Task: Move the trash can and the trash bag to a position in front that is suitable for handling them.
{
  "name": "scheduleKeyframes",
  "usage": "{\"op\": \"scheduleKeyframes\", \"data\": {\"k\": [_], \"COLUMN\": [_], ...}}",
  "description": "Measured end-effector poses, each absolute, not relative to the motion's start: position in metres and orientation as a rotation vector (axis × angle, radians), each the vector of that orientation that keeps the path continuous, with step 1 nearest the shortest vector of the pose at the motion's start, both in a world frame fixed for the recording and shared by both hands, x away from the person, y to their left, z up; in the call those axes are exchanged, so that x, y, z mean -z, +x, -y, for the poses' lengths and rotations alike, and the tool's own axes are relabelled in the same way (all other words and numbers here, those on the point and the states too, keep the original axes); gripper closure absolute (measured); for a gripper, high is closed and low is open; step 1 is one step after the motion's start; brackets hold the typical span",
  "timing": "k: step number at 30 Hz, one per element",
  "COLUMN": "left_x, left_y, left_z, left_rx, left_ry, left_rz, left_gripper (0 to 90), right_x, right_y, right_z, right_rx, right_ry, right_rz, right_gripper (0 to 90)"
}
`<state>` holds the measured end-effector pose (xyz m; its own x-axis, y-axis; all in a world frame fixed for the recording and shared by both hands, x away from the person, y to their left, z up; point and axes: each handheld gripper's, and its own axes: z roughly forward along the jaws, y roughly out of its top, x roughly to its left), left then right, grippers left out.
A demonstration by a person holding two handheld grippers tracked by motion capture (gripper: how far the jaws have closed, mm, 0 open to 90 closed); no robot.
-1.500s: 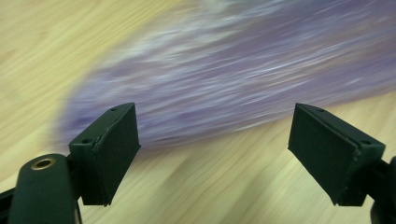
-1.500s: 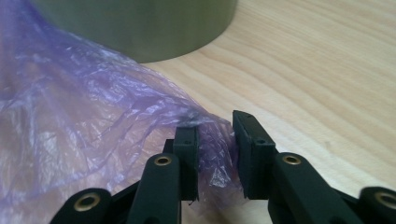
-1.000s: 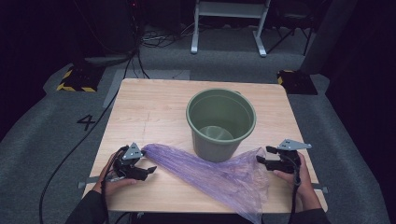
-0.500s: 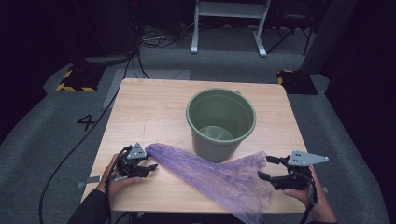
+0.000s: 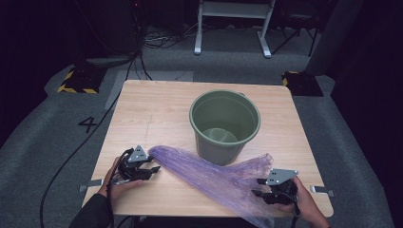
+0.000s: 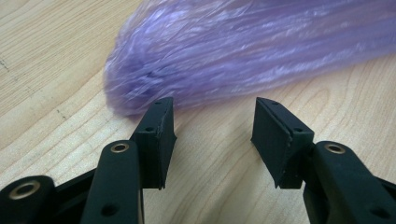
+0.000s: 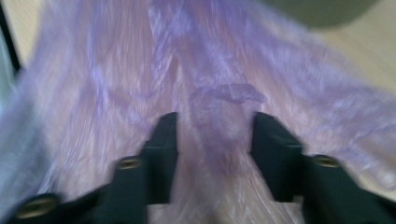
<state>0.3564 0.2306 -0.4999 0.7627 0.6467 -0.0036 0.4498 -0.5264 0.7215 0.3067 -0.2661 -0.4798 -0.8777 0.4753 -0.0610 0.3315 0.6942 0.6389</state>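
A thin purple plastic bag [image 5: 214, 173] lies flat across the near part of the wooden table [image 5: 152, 109], and its right end hangs over the front edge. A green bucket [image 5: 225, 126] stands upright behind it. At the bag's left tip, my left gripper [image 5: 153, 170] has just been closing. In the left gripper view its jaws [image 6: 212, 121] stand apart over bare wood, with the bag [image 6: 243, 51] just ahead of them. My right gripper [image 5: 256, 187] has also just been closing. Its jaws [image 7: 215, 126] straddle a raised fold of the bag [image 7: 116, 70], still with a gap.
The bucket's rim [image 7: 322, 9] shows at the top of the blurred right gripper view. A black cable [image 5: 71, 156] runs from my left gripper off the table's left side onto the grey floor. A white frame [image 5: 233, 23] stands beyond the far edge.
My right hand has moved toward the table's near edge and then leftward onto the bag. The left hand has stayed where it was.
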Motion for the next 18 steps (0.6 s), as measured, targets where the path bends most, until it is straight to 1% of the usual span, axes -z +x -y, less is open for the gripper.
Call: {"op": "scheduleKeyframes", "data": {"k": [1, 2, 4, 6, 8, 9, 13, 18], "left_x": [0.500, 0.501, 0.502, 0.502, 0.502, 0.501, 0.498, 0.496], "left_y": [0.356, 0.356, 0.356, 0.356, 0.356, 0.356, 0.356, 0.353], "left_z": [-0.231, -0.230, -0.230, -0.229, -0.227, -0.227, -0.226, -0.215], "left_rx": [-0.345, -0.346, -0.338, -0.333, -0.322, -0.312, -0.281, -0.240], "left_ry": [2.213, 2.210, 2.208, 2.220, 2.214, 2.210, 2.173, 2.176], "left_rz": [-0.818, -0.823, -0.822, -0.811, -0.815, -0.808, -0.795, -0.760], "left_gripper": [47.8, 45.6, 36.6, 31.2, 24.6, 24.0, 22.3, 21.3], "right_x": [0.484, 0.485, 0.485, 0.484, 0.483, 0.482, 0.482, 0.481], "right_y": [0.310, 0.311, 0.316, 0.322, 0.330, 0.334, 0.353, 0.378], "right_z": [0.270, 0.273, 0.280, 0.286, 0.292, 0.295, 0.303, 0.310], "right_rx": [-0.945, -0.955, -0.989, -0.997, -0.989, -0.982, -0.919, -0.846], "right_ry": [0.662, 0.672, 0.704, 0.726, 0.739, 0.747, 0.762, 0.822], "right_rz": [-2.676, -2.664, -2.619, -2.568, -2.510, -2.486, -2.429, -2.356], "right_gripper": [66.6, 68.8, 72.4, 76.2, 77.4, 78.7, 79.2, 78.9]}}
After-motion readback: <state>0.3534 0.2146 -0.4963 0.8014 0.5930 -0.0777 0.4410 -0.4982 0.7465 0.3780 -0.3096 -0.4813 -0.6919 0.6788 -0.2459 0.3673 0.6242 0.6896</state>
